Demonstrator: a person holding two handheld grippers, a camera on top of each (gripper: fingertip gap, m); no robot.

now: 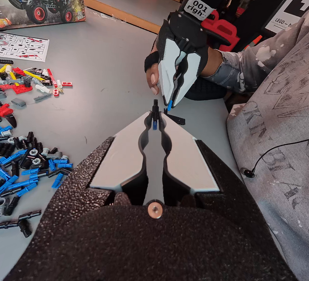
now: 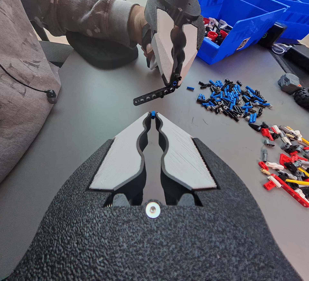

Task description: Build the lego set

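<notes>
Nearest, the left gripper (image 1: 155, 114) pinches a black beam (image 2: 153, 96) above the grey tabletop (image 1: 100, 55), facing the right gripper (image 2: 153, 114) nipping a blue pin (image 2: 153, 114), loose pieces (image 2: 234, 99) and blue bins (image 2: 250, 22) toward its far edge.

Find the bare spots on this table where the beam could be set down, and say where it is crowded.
Bare grey tabletop lies between the person's grey sleeve and the heap of small blue and black pins. A second free patch sits between the printed sticker sheet and the right gripper. It is crowded around the pins, the red and yellow parts and the blue plastic bins.
</notes>
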